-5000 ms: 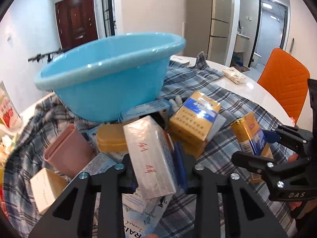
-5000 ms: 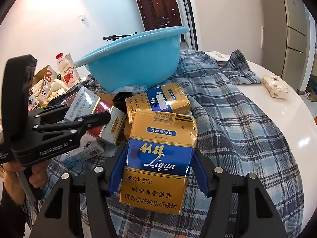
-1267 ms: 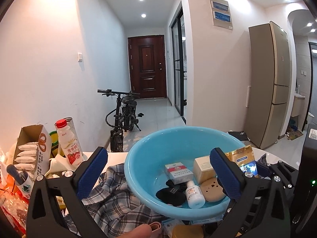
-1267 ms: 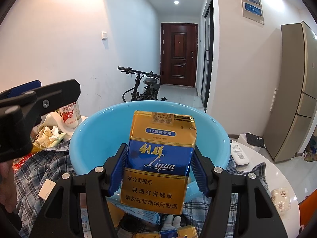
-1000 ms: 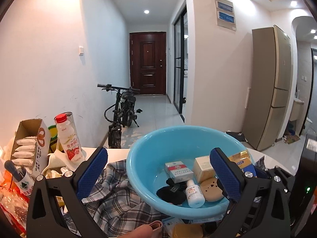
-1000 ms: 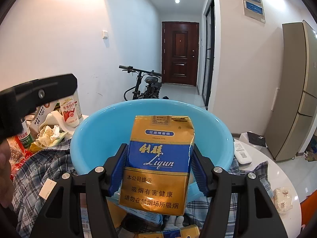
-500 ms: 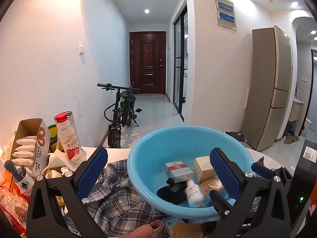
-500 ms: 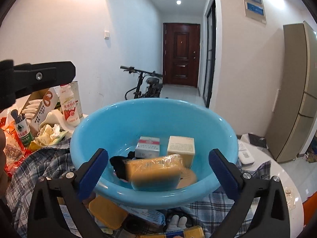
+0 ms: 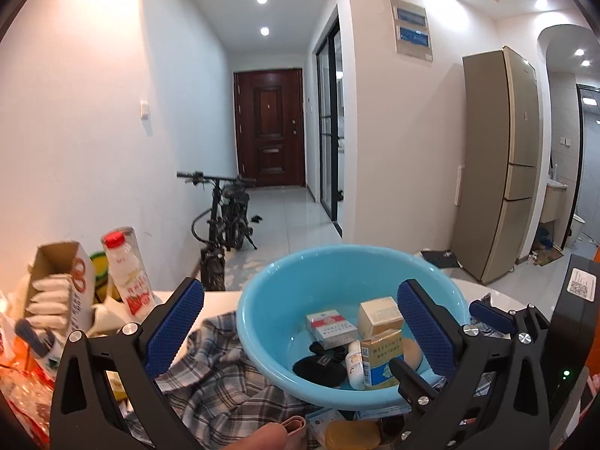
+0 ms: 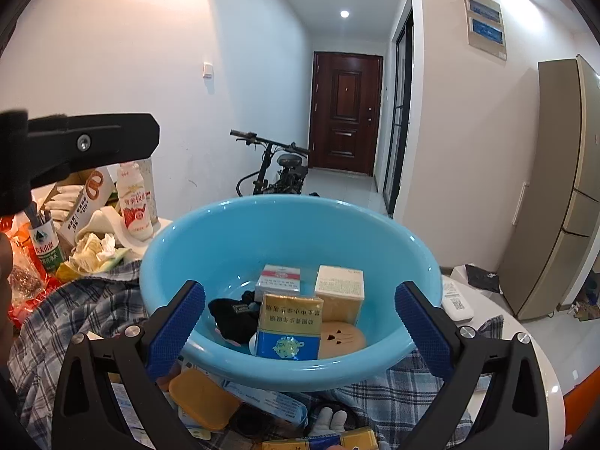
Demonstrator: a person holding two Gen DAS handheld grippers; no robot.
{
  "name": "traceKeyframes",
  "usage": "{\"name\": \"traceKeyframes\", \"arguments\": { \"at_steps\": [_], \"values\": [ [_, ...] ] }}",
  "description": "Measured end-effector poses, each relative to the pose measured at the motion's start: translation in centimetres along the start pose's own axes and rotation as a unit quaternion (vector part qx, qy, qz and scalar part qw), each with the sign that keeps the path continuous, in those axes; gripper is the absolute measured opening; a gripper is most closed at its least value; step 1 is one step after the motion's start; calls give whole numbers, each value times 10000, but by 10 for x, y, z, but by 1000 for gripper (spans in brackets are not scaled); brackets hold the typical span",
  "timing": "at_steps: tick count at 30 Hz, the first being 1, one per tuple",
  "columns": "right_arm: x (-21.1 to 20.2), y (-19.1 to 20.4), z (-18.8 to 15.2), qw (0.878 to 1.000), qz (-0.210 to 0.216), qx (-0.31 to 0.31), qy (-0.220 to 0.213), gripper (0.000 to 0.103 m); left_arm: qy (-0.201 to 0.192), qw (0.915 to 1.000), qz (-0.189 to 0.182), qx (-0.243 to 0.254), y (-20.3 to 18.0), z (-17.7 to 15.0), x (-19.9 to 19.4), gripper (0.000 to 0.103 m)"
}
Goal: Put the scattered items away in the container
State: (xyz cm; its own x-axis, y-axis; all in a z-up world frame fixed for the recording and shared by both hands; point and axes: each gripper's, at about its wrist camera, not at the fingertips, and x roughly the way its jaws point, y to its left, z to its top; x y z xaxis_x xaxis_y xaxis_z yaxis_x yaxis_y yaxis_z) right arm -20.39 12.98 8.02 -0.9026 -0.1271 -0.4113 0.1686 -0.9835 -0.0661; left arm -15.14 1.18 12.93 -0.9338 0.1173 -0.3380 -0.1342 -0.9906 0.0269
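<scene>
Basin: light blue basin (image 10: 288, 360) on the checked cloth (image 10: 75, 311) over the worktop, tipped slightly toward the cameras, so its contents show.
Contents: yellow-and-blue pack (image 10: 290, 326) leans upright near the front wall; behind it a red-and-white pack (image 10: 278, 278) and a cream box (image 10: 339, 292); a black pouch (image 10: 232, 317) to the left; a small white bottle (image 9: 354, 362) and a tan round piece (image 10: 341, 337) low in the bowl.
Scattered items: an orange case (image 10: 202, 399), flat blue-and-white packs (image 10: 262, 401) and another yellow pack (image 10: 322, 442) lie on the cloth just in front of the basin, outside it.
Right tool: right tool (image 10: 300, 318) spread wide, empty, level with the basin's near rim; likely placed so for a drop into the bowl.
Left tool: left tool (image 9: 300, 322) also spread wide, empty, beside the right tool and facing the basin.
Progress: judged partly done; several items remain on the cloth.
Surroundings: milk bottle (image 10: 134, 202) and snack box (image 10: 80, 195) stand at the left, apart from the pile.
</scene>
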Motion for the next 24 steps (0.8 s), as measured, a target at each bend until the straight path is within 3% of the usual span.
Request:
{"name": "traceKeyframes", "arguments": {
  "at_steps": [5,9,19,24],
  "values": [
    [-17,1,9,9998,-9,146,-147,103,-260,9994,19,210,1,-3,-35,103],
    [-36,5,9,9998,-16,179,-80,103,-311,9979,373,427,7,-10,-58,103],
    [-121,11,-13,9991,-238,341,-40,103,-22,9998,160,110,14,-50,-106,103],
    [-146,16,-32,9986,-396,354,69,103,149,9994,297,52,1,-72,-116,103]
  ]
}}
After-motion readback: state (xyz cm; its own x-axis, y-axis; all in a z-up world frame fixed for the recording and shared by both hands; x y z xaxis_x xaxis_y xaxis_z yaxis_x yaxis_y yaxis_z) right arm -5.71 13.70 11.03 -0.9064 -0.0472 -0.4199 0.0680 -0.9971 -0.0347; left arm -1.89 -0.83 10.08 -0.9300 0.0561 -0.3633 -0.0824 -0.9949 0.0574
